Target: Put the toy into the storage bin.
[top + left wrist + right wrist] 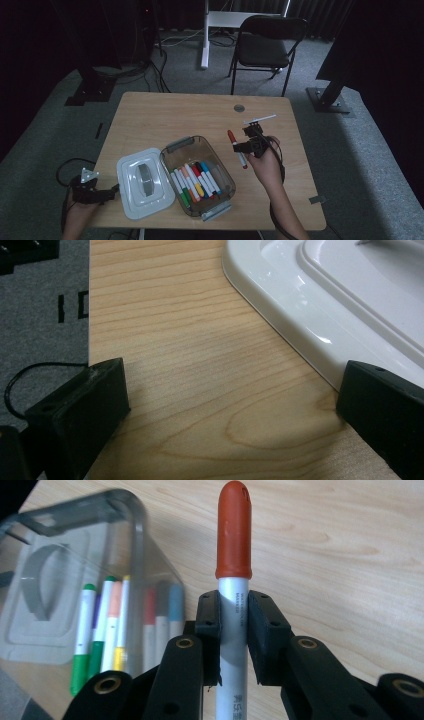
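A white marker with a red cap [237,149] [234,580] is clamped in my right gripper [246,146] [234,625], held above the table right of the box, with both pads pressed on its barrel. The clear plastic box [197,175] [75,565] holds several coloured markers [196,182] [120,630]. Its white lid [144,182] [325,305] lies on the table left of the box. At the table's front left corner my left gripper [107,194] [232,405] rests low over the wood. It is open with nothing between its jaws, and its right jaw is beside the lid's edge.
The wooden table [165,117] has bare room at the back and on the right. A black folding chair [265,47] stands behind it, with dark stand bases [330,100] on the grey carpet at both sides. A cable [30,375] trails off the left edge.
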